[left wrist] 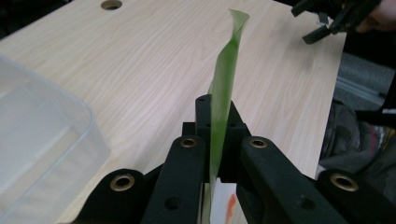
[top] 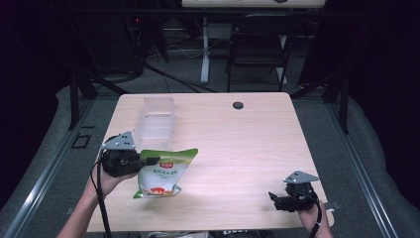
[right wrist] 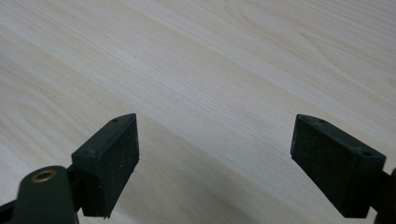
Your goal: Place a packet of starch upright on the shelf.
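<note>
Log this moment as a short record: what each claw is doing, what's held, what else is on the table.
left claw: shut on the green top edge of the snack bag
bag position: hanging beside the clear plastic box, near the table's left edge
right claw: open, holding nothing, above bare table
other: dark round hole in the far tabletop

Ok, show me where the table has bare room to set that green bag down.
The bare stretch is the wide middle of the table, between the green bag in the left gripper and the right gripper, up to the small black grommet. It is crowded by the clear container.
</note>
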`<state>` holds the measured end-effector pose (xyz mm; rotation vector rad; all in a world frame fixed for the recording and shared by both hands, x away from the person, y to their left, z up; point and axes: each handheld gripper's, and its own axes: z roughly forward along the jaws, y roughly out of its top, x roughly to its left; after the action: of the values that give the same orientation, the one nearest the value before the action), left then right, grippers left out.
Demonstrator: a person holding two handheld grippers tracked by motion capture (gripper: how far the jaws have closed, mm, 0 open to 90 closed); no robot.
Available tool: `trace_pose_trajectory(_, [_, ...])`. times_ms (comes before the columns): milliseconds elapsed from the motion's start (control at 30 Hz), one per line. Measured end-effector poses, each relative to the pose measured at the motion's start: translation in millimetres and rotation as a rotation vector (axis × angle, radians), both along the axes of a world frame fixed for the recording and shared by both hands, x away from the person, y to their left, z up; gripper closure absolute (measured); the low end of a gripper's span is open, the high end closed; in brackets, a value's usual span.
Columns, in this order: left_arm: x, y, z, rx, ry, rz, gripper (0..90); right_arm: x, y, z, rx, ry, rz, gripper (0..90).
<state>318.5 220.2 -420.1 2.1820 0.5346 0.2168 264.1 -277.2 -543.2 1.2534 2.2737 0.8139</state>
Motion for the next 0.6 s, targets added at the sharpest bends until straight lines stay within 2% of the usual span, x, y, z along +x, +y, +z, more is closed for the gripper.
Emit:
trace_pose_trajectory(100, [1.0,0.4,7.1,0.024,-0.035,-0.009,90.0,-0.1,0.2,0.2,-0.001,0.000,0.000,14.6])
trace_pose_trajectory(367, [7.8,8.4,21.5,0.017,-0.053,0.006,90.0,0.1,0.3,0.4,-0.006,0.002,0.001,14.6])
trace_pose_trajectory(600, [16.1,11.0,37.3,0.033,-0.087,0.020,90.0,0.2,0.4,0.4,-0.007,0.002,0.000,14.6])
